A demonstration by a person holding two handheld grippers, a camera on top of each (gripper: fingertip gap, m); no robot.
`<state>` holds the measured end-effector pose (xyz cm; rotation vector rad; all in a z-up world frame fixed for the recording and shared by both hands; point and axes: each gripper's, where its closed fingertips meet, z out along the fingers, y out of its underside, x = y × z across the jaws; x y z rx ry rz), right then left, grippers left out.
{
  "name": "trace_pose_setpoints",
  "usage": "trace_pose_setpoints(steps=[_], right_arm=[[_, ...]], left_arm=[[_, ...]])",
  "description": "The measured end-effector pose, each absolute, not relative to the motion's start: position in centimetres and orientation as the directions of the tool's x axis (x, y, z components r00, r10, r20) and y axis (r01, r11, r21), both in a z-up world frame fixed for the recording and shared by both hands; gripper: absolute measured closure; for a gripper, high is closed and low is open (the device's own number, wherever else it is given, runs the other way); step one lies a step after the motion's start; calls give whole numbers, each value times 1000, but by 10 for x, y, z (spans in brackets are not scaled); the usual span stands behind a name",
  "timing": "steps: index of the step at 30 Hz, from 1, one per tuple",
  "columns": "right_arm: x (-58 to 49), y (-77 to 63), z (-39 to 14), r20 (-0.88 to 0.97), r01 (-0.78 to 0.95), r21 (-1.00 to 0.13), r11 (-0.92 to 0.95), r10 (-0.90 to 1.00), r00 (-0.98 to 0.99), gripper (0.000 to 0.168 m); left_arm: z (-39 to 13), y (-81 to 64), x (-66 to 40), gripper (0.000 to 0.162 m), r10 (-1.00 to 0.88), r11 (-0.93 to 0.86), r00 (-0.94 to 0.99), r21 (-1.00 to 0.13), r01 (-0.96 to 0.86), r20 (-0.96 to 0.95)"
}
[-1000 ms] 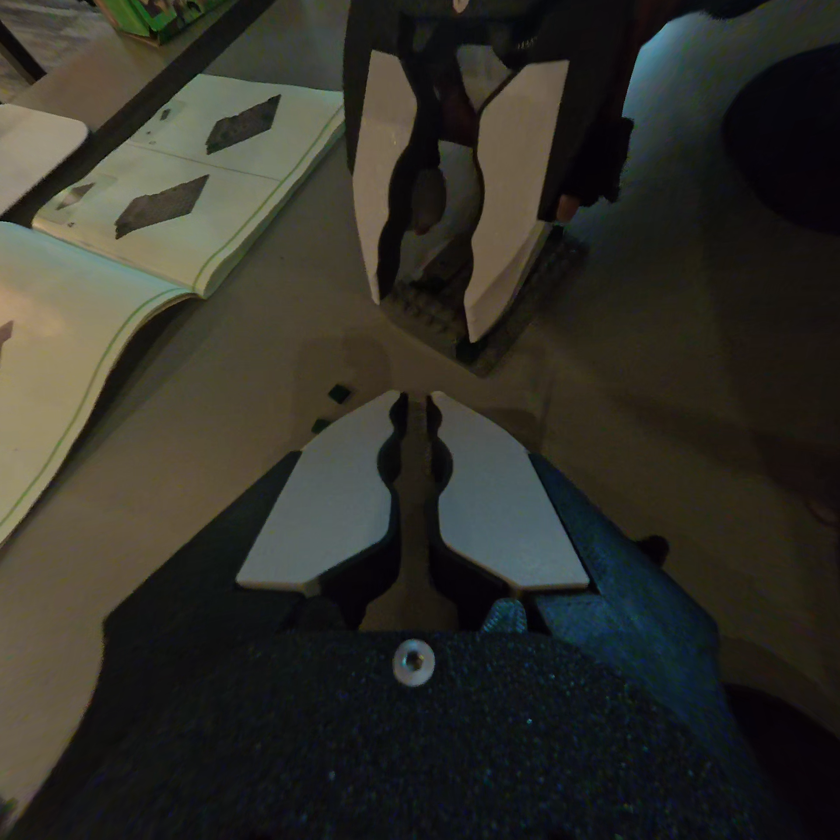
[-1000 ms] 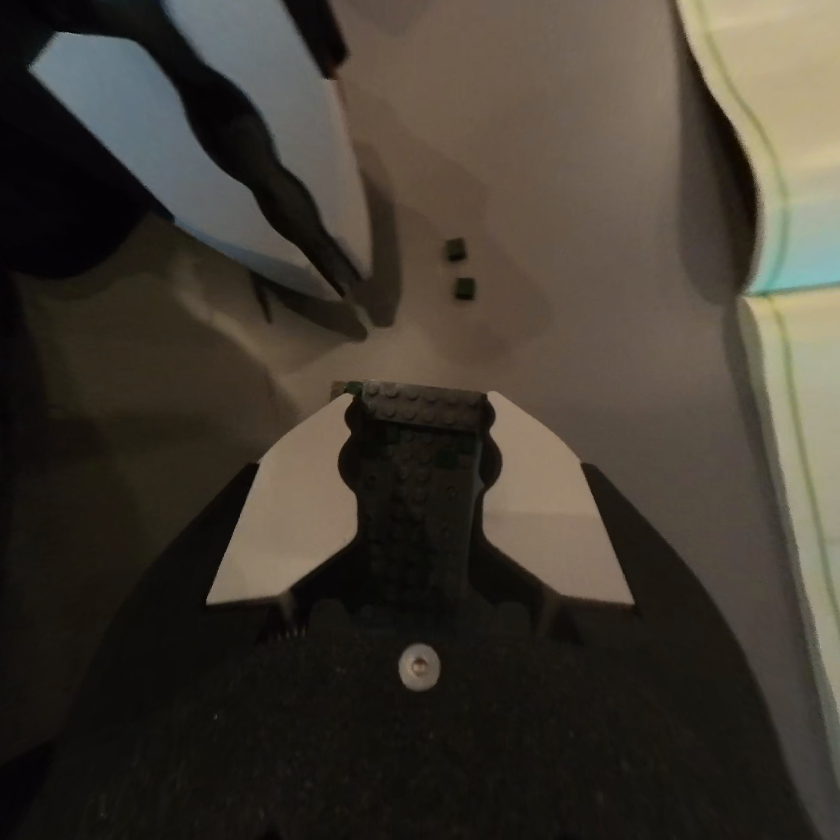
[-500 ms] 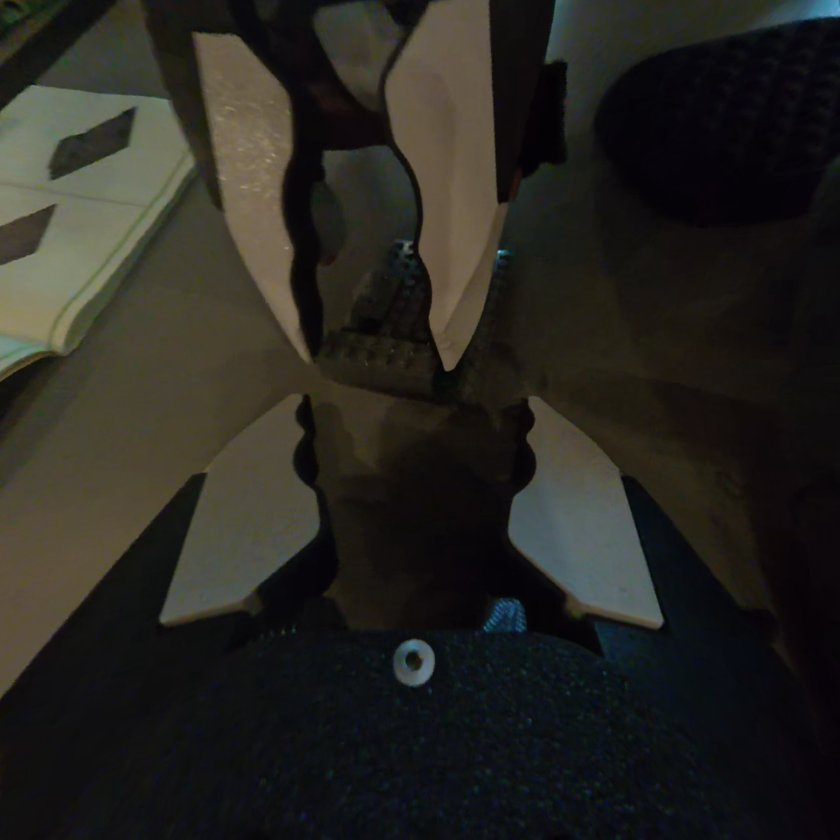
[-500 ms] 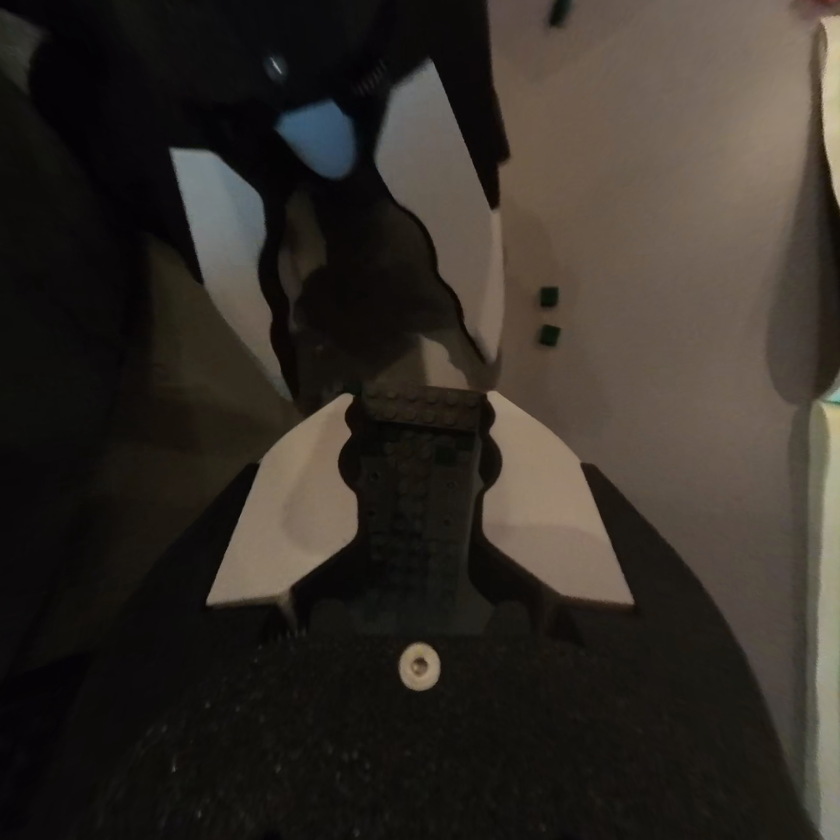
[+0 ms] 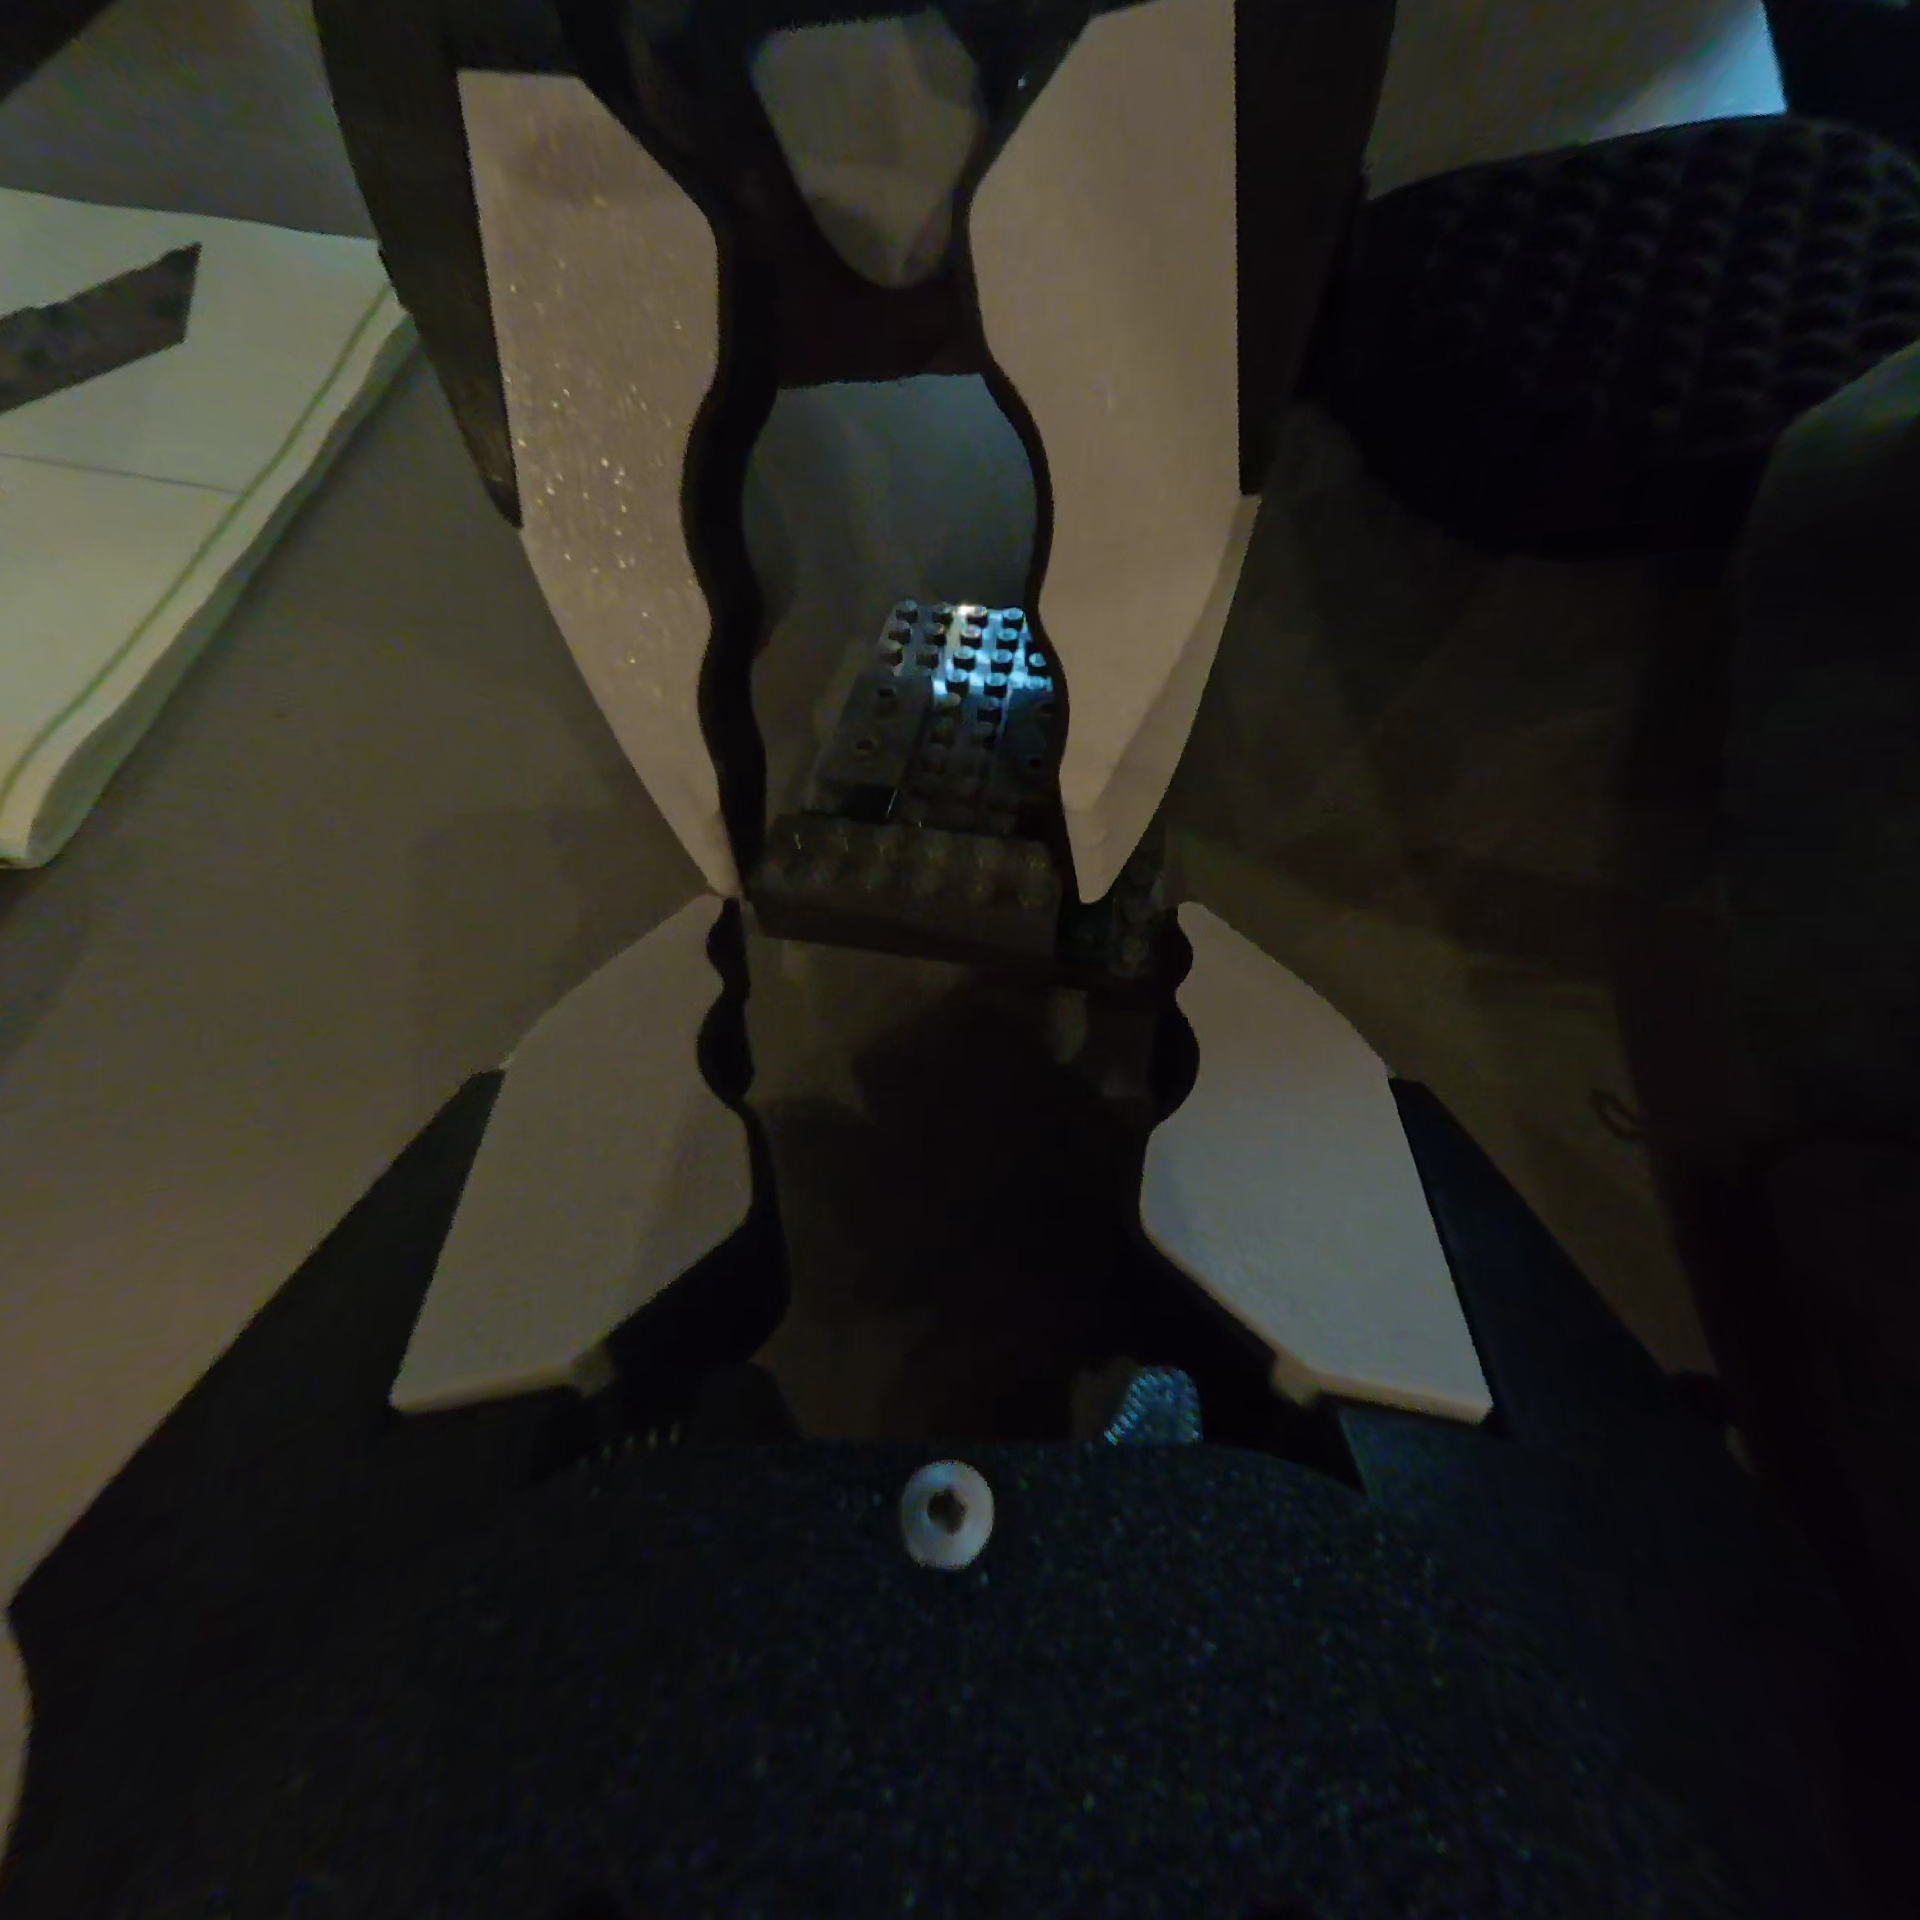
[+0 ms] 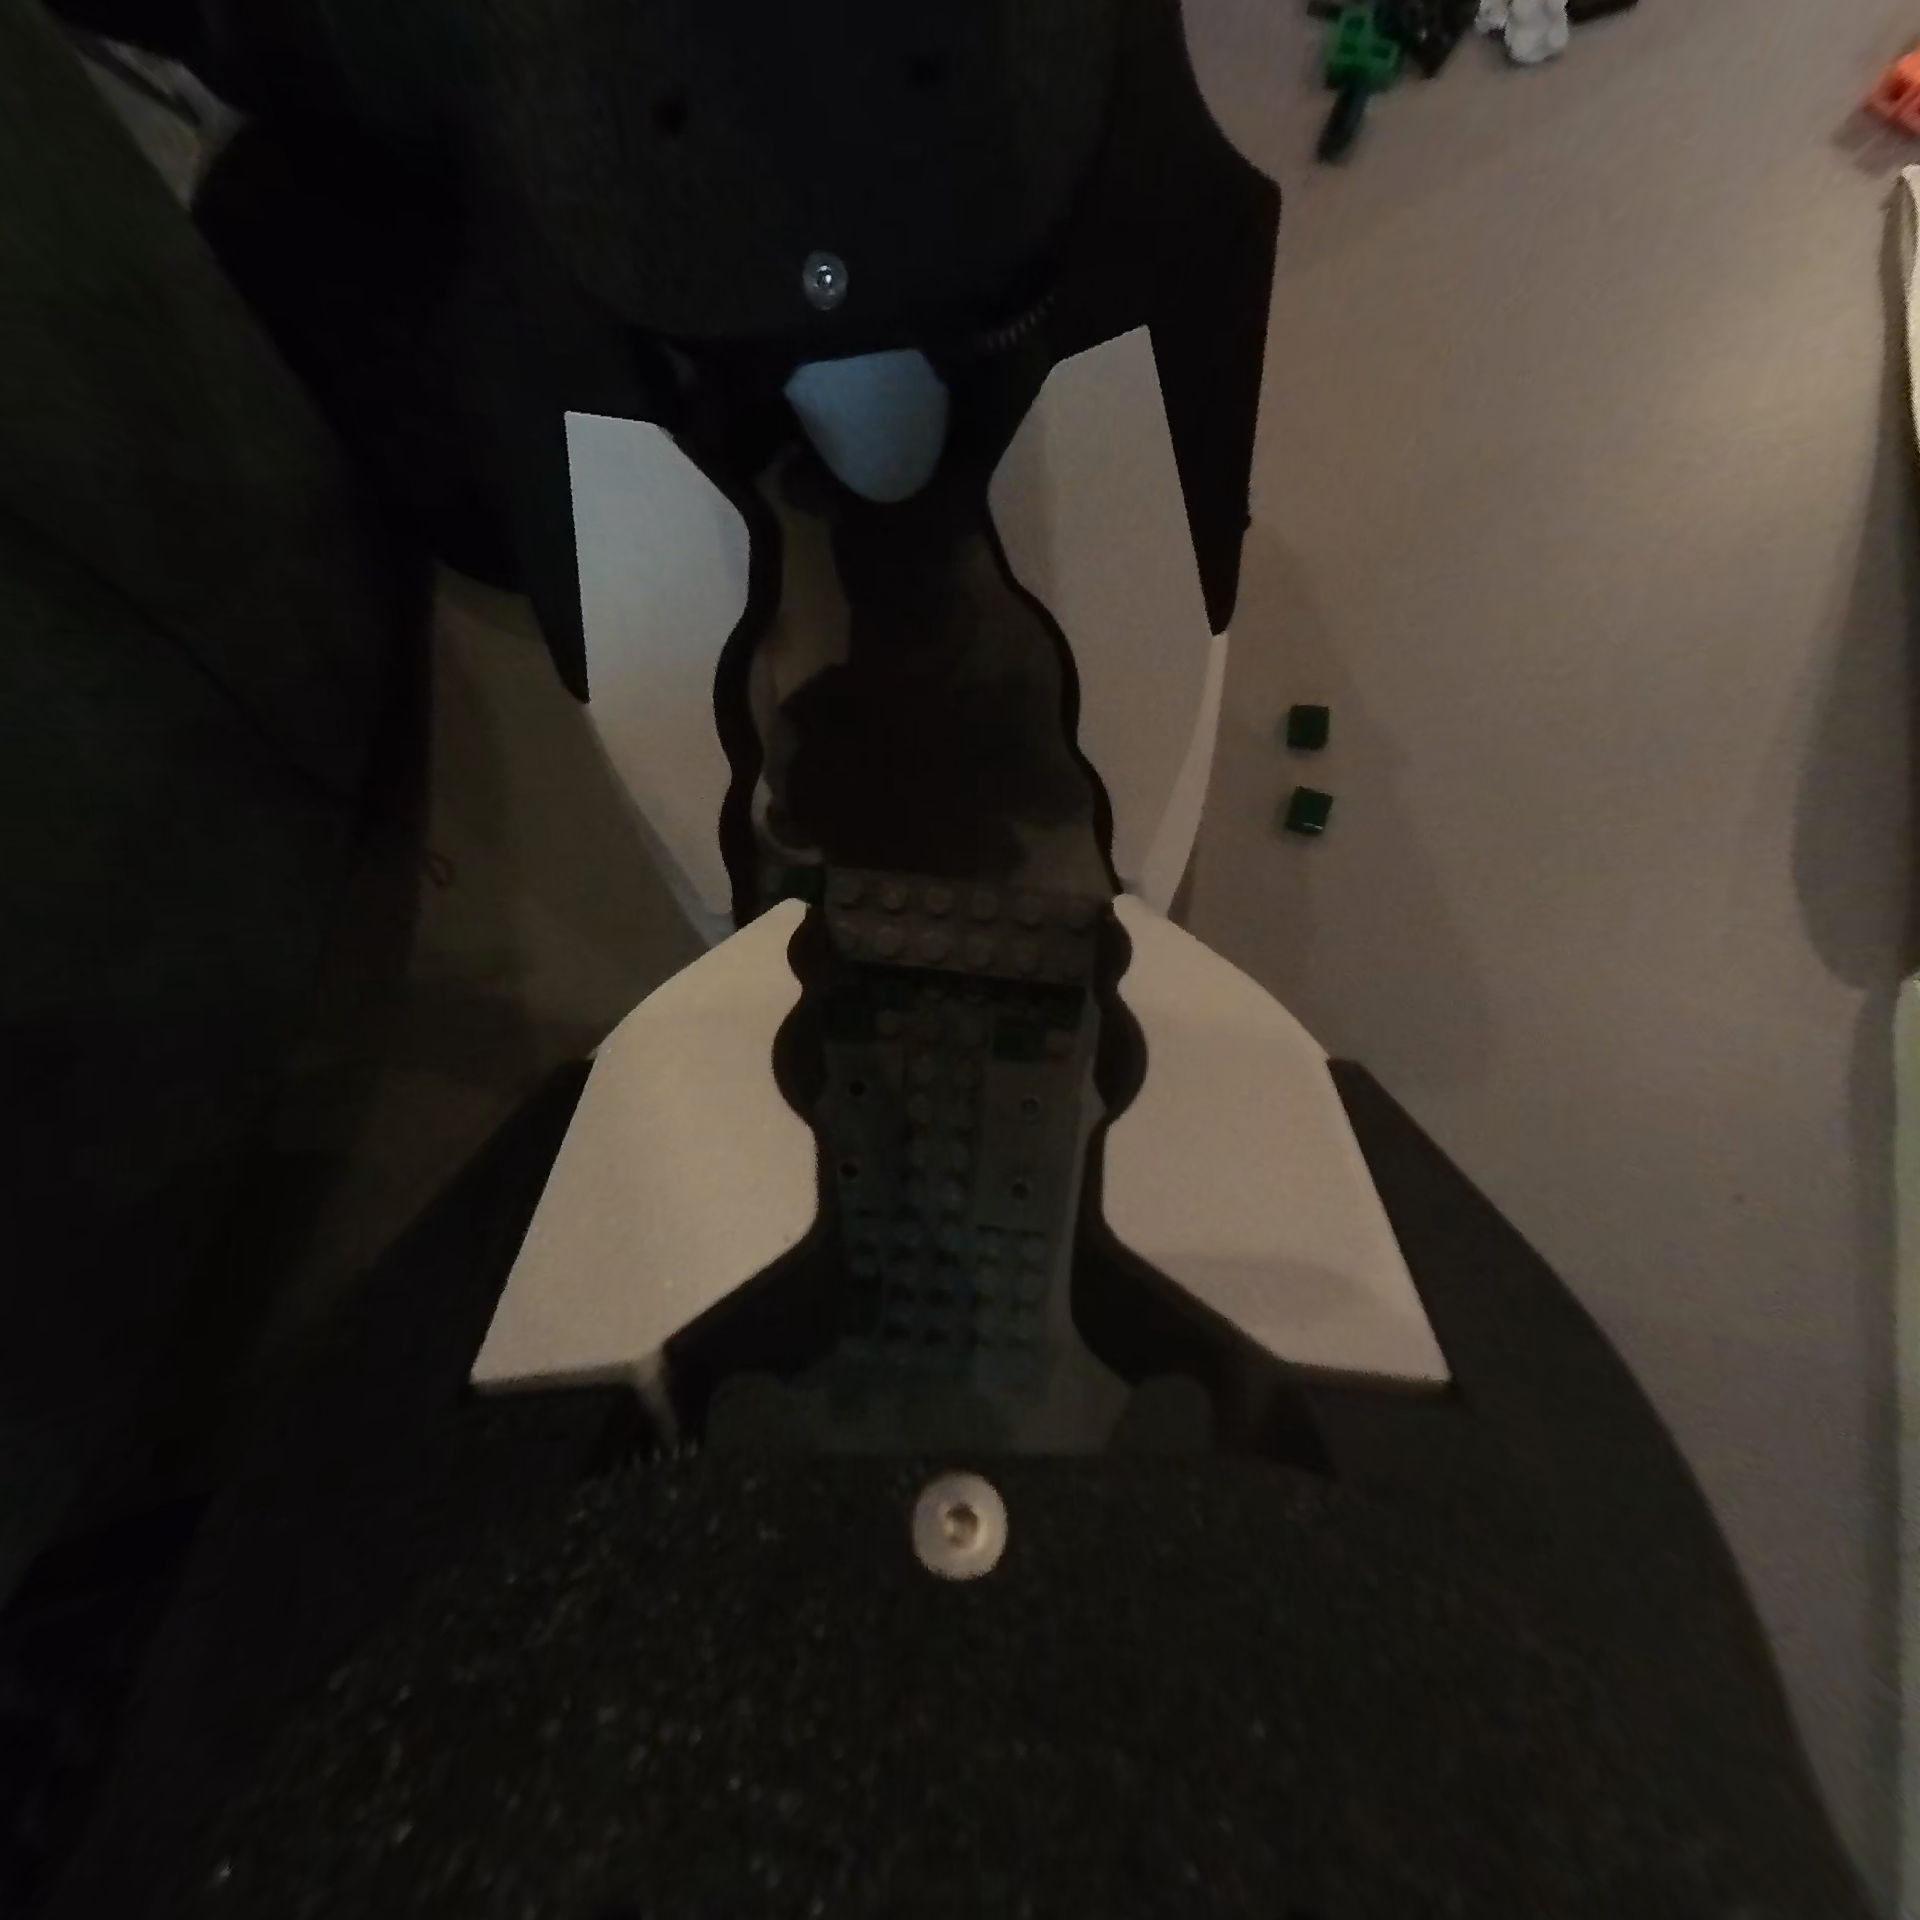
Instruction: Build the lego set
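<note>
A dark grey studded lego plate assembly [image 6: 951, 1122] is clamped between the white fingers of my right gripper [image 6: 956, 920], above the beige table. In the left wrist view the same plate [image 5: 935, 769] points toward me, with the right gripper [image 5: 904, 888] reaching in from the top. My left gripper [image 5: 956, 920] is open wide, tip to tip with the right one, its fingertips at the plate's near end. It shows opposite in the right wrist view [image 6: 951, 896]. Two small dark green pieces [image 6: 1306, 769] lie on the table to the right.
An open instruction booklet [image 5: 156, 468] lies at the left. A dark textured rounded object [image 5: 1662, 312] sits at the back right. A pile of loose green, black and white pieces [image 6: 1382, 42] and an orange piece [image 6: 1891, 99] lie far off on the table [image 6: 1558, 1039]. Less than 4 cm separates the two grippers' tips. Left tips and right tips are each some 25 cm from the orange piece [image 6: 1891, 99].
My left gripper has opened from nearly shut and moved up to the plate's near end. The right gripper keeps hold of the plate and now faces the left one head-on.
</note>
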<state>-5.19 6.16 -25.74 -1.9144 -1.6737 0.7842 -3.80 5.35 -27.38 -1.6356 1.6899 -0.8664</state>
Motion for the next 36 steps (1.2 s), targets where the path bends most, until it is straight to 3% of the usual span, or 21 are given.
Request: trace_pose_setpoints(steps=[12,20,27,36], right_arm=[[-54,61,-258,-166,662,-726,-185,982,93,117],[-43,69,-237,-241,585,-766,-265,963,121,107],[24,77,-237,-99,631,-727,-272,950,296,98],[24,37,-275,-17,688,-681,-250,945,327,84]], left_arm=[[-279,53,-41,90,-999,13,-37,-788,-615,12],[-281,54,-43,90,-1000,7,-26,-781,-625,12],[-282,54,-43,90,-1000,9,-22,-775,-631,6],[-281,56,-43,90,-1000,15,-12,-779,-626,-10]])
